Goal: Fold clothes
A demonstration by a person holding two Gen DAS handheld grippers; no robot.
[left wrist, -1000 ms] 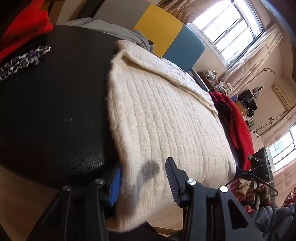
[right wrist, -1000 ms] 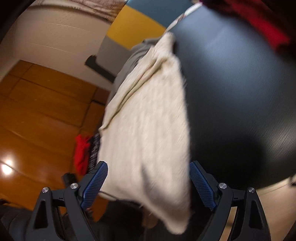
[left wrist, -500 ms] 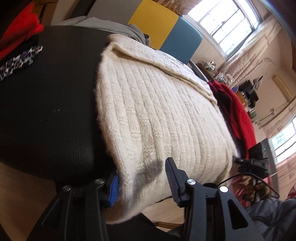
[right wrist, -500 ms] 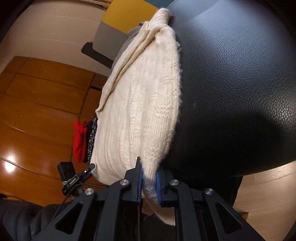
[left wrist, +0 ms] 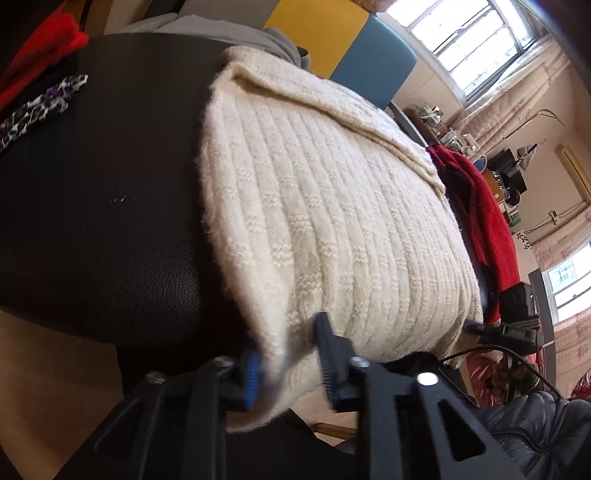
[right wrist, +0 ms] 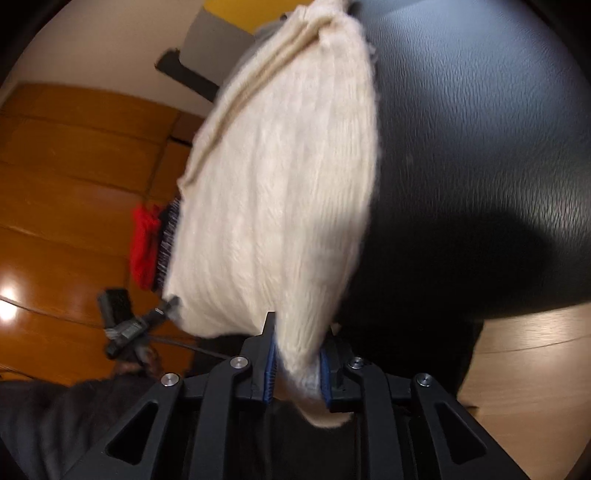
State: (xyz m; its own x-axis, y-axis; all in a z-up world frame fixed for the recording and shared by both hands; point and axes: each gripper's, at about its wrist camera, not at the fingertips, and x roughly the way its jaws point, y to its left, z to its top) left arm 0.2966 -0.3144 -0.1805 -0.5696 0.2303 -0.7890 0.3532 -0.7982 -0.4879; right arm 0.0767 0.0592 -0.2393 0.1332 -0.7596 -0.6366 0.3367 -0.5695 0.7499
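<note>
A cream ribbed knit sweater (left wrist: pixel 332 206) lies folded on a black leather surface (left wrist: pixel 96 206), its near hem hanging over the front edge. My left gripper (left wrist: pixel 288 365) has its jaws around the near left hem corner, closing on it. My right gripper (right wrist: pixel 295 369) is shut on the other near hem corner of the sweater (right wrist: pixel 280 192), which is lifted slightly off the black surface (right wrist: pixel 480 147). The far collar end is bunched.
A red garment (left wrist: pixel 480 206) lies right of the sweater; more red cloth (left wrist: pixel 40 48) and a leopard-print piece (left wrist: pixel 40 107) lie at the left. A grey garment (left wrist: pixel 221 33) and a yellow-blue chair back (left wrist: pixel 347 40) are behind. Wood floor (right wrist: pixel 74 155) lies below.
My right gripper closed on the sweater's hem corner and lifted it a little. My left gripper's jaws narrowed around the other corner, and the hem edge rose.
</note>
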